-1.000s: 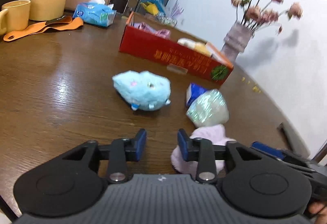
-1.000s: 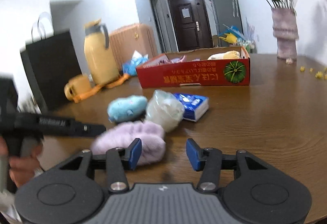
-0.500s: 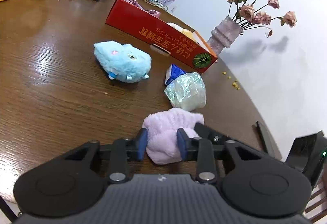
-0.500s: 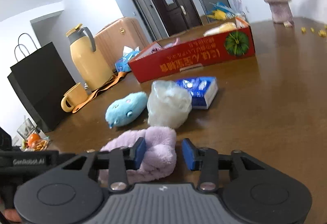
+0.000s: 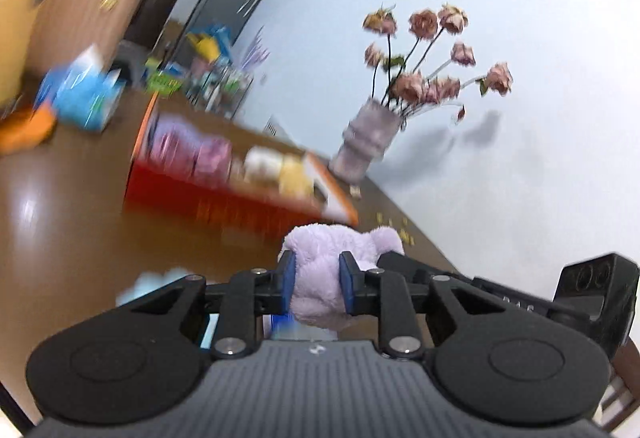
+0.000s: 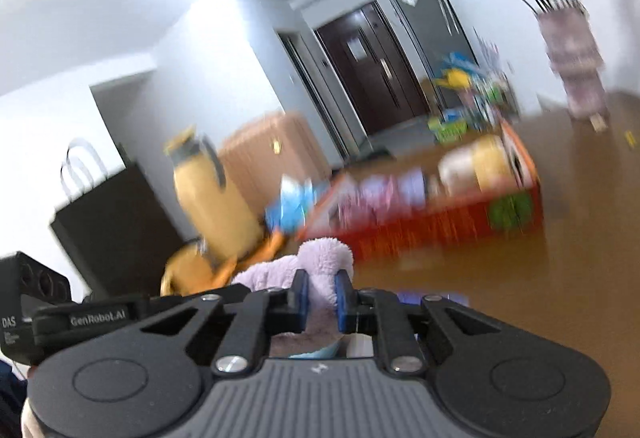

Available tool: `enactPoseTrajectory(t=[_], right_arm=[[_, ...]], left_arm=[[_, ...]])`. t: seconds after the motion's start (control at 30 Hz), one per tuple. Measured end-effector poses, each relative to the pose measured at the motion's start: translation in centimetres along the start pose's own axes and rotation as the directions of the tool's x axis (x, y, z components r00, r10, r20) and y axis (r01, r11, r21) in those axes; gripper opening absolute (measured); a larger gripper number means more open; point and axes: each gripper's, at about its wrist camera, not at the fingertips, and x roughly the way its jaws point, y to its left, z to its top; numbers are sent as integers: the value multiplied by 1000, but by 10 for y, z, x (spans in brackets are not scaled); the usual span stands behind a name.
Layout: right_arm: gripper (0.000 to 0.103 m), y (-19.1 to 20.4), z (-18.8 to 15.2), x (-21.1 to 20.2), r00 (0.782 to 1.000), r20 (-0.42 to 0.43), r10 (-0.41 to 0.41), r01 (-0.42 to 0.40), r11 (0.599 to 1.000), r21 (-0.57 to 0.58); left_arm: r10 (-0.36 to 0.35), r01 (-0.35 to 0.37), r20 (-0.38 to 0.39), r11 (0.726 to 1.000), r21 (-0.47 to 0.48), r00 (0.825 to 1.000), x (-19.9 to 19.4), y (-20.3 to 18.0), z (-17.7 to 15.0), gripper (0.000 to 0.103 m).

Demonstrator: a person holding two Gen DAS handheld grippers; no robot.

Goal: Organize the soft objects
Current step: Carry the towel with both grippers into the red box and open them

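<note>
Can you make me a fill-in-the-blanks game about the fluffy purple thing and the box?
1. Both tools, left and right, are shut on the fluffy ______ cloth.
2. The box behind the cloth is ______ on the outside.
3. The vase holds dried ______.
4. The box sits on a brown ______.

Missing words: purple; red; flowers; table

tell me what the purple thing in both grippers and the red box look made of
Purple soft item: fuzzy plush or fleece fabric by its matte nap, and it bulges between the pads. Red box: likely printed cardboard, with thin flat walls; blur hides the finish.
</note>
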Motion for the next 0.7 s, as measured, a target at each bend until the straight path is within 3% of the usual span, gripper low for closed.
enactPoseTrajectory(t=[0.13, 0.23, 0.3, 0.37, 0.4, 0.47, 0.57, 0.6, 0.67, 0.7], right_arm=[[13, -16, 72, 78, 996, 4, -84, 85, 994, -64], [13, -32, 95, 145, 984, -57, -168, 162, 981, -104], [13, -41, 96, 189, 966, -119, -228, 212, 967, -139], [14, -49, 89, 224, 948, -178, -265, 236, 957, -166], [14, -52, 85, 235, 938, -196, -285, 252, 951, -179], [15, -52, 70, 252, 913, -232, -335, 279, 930, -240], [16, -56, 59, 265, 906, -352, -235, 186, 968, -167], [19, -56, 58, 266, 903, -368, -221, 176, 972, -153], [21, -53, 57, 268, 899, -376, -223, 171, 971, -168], [25, -54, 59, 269, 896, -382, -225, 174, 971, -163]], left_arm=[[47, -45, -45, 997, 60, 998, 75, 20, 73, 24], [151, -146, -142, 988, 42, 978, 137, 49, 102, 24], [233, -222, -198, 972, 74, 952, 172, 65, 105, 23], [333, -305, -257, 941, 143, 907, 197, 76, 99, 23], [355, -314, -264, 931, 185, 897, 204, 79, 93, 23], [368, -322, -262, 925, 204, 892, 207, 86, 87, 24], [359, -314, -246, 927, 206, 900, 199, 90, 87, 28], [363, -317, -239, 925, 210, 901, 195, 88, 88, 32], [367, -323, -199, 920, 223, 909, 186, 83, 92, 57], [370, -328, -172, 916, 231, 913, 181, 80, 95, 60]])
